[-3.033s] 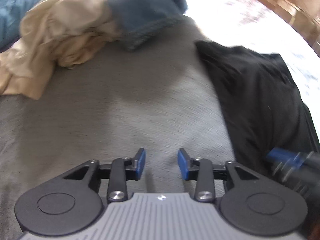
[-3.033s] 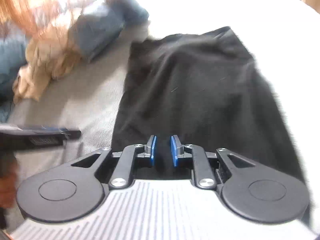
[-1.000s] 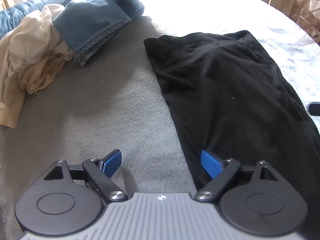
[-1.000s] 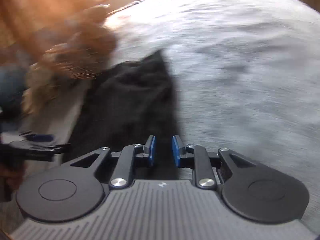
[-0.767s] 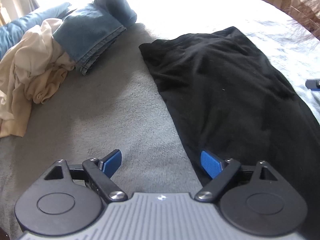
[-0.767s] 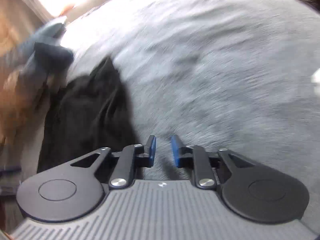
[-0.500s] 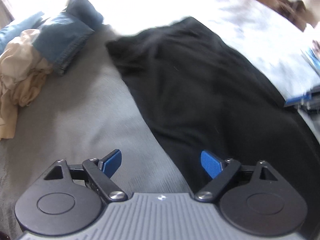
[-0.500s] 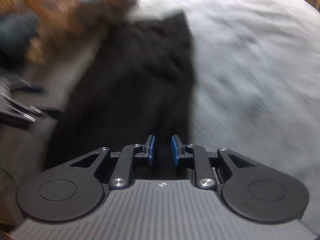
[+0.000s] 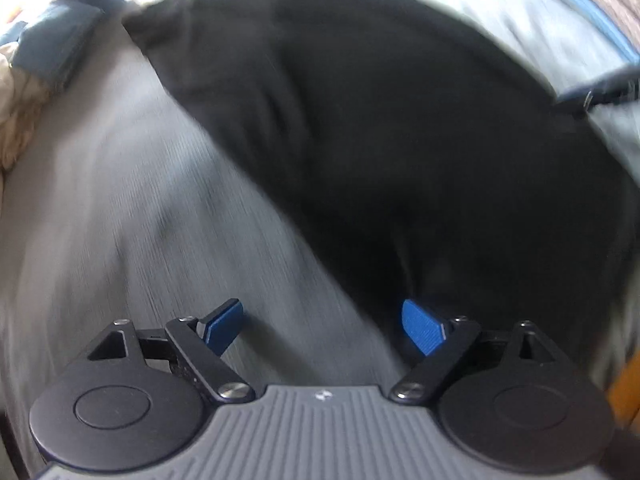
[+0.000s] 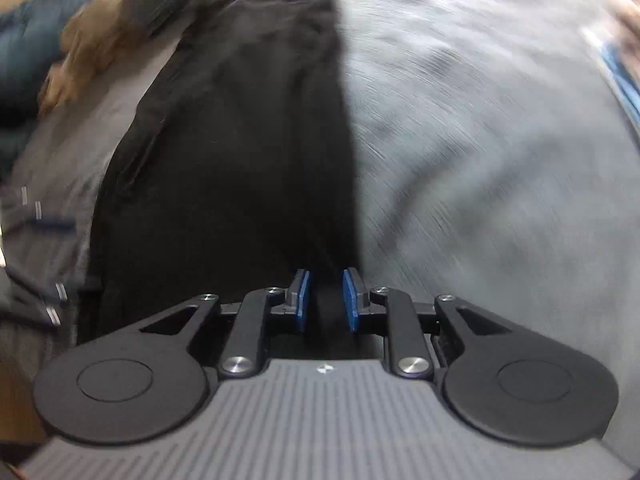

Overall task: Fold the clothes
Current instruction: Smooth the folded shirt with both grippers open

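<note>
A black garment (image 9: 380,120) lies spread on the grey bed cover (image 9: 120,200). My left gripper (image 9: 323,328) is wide open and low over the cover, and its right pad (image 9: 424,332) is at the garment's near left edge. In the right wrist view the black garment (image 10: 248,160) runs as a long strip straight into my right gripper (image 10: 327,300). That gripper's pads stand close together with black cloth between them. The right gripper (image 9: 596,94) also shows blurred at the garment's far right edge in the left wrist view. Both views are motion-blurred.
Folded blue jeans (image 9: 52,52) and a crumpled beige cloth (image 9: 16,120) lie at the far left of the bed. The same beige cloth (image 10: 88,52) is blurred in the right wrist view. Bare grey cover (image 10: 480,160) stretches to the right of the garment.
My left gripper opened wide and moved to the garment's near left edge. The right gripper swung around and now looks along the garment's right side.
</note>
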`<state>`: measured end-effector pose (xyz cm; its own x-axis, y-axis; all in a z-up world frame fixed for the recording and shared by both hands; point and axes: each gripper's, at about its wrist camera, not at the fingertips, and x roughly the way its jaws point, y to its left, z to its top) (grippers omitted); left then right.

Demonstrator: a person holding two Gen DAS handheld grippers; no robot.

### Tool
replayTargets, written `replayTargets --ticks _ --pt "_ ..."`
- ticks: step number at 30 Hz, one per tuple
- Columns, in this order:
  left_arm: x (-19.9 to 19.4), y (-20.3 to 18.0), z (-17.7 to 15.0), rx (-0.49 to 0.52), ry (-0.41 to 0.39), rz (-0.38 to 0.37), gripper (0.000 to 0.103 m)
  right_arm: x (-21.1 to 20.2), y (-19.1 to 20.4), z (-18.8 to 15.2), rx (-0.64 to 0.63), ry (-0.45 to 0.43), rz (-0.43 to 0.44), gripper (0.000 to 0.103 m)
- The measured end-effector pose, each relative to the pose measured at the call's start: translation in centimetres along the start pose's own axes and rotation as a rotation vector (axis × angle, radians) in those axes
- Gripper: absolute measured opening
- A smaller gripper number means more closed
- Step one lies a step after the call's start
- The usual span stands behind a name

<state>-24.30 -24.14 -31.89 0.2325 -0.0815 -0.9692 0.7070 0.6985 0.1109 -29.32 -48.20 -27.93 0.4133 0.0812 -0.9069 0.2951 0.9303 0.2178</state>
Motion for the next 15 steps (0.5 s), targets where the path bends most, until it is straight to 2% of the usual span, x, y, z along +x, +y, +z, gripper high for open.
replayTargets --ticks 2,4,8,9,11,13,14,15 --pt "-0.9 -1.4 -2.4 0.045 0.032 -0.029 0.088 -1.4 -0.6 -1.8 0.026 0.026 -0.035 0.018" --pt "-1.9 -1.6 -3.3 0.049 0.034 -0.032 0.087 -3.1 -0.1 -2.5 0.043 0.019 -0.069 0.020" --pt "-3.0 -0.2 -2.2 -0.070 0.009 -0.081 0.087 -4.1 4.0 -1.0 0.021 -0.105 0.036 0.021" --pt "-3.1 0.0 -1.8 -0.082 -0.001 -0.102 0.087 -3.5 5.3 -0.8 -0.006 -0.113 0.056 0.022" --pt "-2.9 -0.1 -1.5 -0.075 0.010 -0.151 0.084 -1.8 7.3 -1.7 -0.044 -0.068 0.063 0.024" --pt "-2.5 -0.5 -1.6 -0.055 0.042 -0.203 0.077 -0.1 7.8 -4.4 -0.042 0.031 0.024 0.024" --pt "-2.3 -0.6 -2.0 -0.052 0.069 -0.227 0.070 0.1 7.5 -6.3 -0.027 0.077 0.003 0.024" --pt "-2.3 -0.6 -2.4 -0.050 0.089 -0.248 0.064 -0.8 7.4 -7.8 -0.009 0.069 0.006 0.024"
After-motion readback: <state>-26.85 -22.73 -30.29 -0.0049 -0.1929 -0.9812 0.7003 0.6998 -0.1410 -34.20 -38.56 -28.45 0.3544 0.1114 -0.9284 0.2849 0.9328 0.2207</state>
